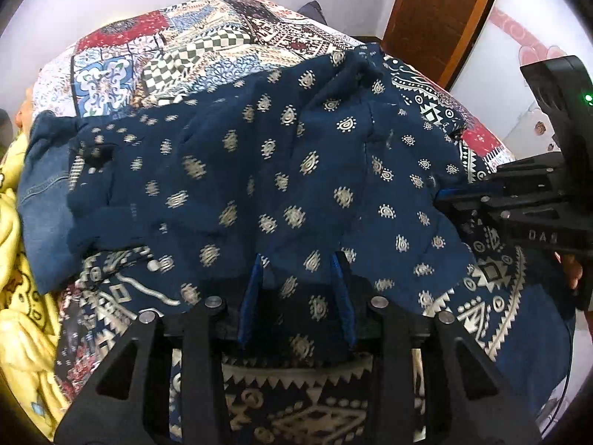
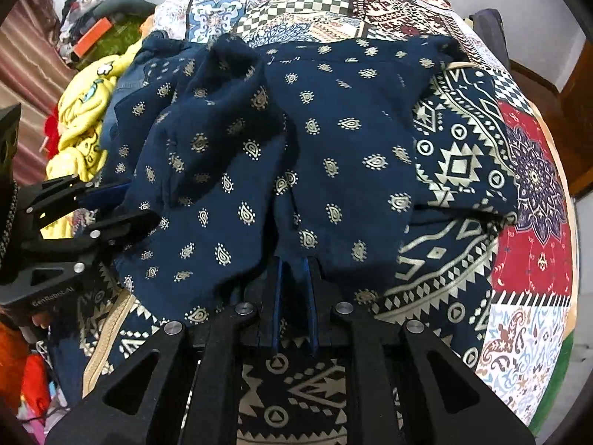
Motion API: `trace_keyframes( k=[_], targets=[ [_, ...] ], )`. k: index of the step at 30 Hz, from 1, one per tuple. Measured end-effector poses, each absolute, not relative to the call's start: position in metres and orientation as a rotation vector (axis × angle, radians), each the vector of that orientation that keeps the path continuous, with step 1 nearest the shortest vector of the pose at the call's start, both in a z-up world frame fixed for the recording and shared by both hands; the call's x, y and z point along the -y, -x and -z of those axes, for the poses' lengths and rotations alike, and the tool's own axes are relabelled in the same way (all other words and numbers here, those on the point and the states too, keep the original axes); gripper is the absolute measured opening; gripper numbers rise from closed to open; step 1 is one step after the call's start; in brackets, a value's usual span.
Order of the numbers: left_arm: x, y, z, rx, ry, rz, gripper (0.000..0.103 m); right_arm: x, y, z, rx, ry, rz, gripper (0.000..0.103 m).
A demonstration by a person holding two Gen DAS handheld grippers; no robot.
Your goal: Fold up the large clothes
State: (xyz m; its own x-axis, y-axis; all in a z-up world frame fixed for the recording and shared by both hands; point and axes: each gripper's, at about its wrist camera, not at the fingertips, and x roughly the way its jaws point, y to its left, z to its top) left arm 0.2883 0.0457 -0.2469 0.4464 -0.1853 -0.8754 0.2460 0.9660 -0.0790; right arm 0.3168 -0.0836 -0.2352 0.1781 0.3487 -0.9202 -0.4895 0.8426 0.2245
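Note:
A large navy garment (image 1: 281, 170) with a cream paisley print lies rumpled on the patchwork bedspread (image 1: 192, 48). My left gripper (image 1: 296, 289) has the garment's near hem draped between its blue-padded fingers, which stand fairly wide; I cannot tell whether it pinches the cloth. My right gripper (image 2: 294, 285) is shut on the near hem of the same garment (image 2: 296, 141), its fingers close together. The right gripper also shows in the left wrist view (image 1: 456, 200), at the garment's right edge. The left gripper shows in the right wrist view (image 2: 111, 204), at the garment's left edge.
A blue denim piece (image 1: 44, 200) lies half under the garment at the left. A yellow printed cloth (image 1: 15, 296) is heaped at the bed's left side. A brown wooden door (image 1: 437, 15) stands behind the bed. Clutter (image 2: 96, 26) lies beyond the bed's far left.

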Motion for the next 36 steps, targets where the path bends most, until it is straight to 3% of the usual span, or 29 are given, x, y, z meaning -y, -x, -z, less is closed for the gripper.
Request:
trace_keyframes(
  k=[8,10,13,21,36],
  targets=[
    [-0.071,-0.27,0.208,-1.011,-0.04,0.221,0.047,0.102,-0.307,0.197,-1.153,0.14,-0.559,0.049],
    [-0.083,-0.268,0.189,-0.959,-0.032,0.176,0.06,0.109,-0.308,0.186,-1.111,0.137,-0.549,0.05],
    [-0.106,-0.268,0.168,-0.894,0.001,0.11,0.07,0.116,-0.314,0.173,-1.067,0.107,-0.528,0.05],
    [-0.194,-0.293,0.16,-0.893,0.185,-0.04,0.071,0.144,-0.346,0.148,-0.966,0.044,-0.402,0.06],
    [-0.261,-0.359,0.275,-1.074,0.545,0.008,0.071,0.185,-0.424,0.231,-1.144,-0.094,-0.259,0.06]
  ],
)
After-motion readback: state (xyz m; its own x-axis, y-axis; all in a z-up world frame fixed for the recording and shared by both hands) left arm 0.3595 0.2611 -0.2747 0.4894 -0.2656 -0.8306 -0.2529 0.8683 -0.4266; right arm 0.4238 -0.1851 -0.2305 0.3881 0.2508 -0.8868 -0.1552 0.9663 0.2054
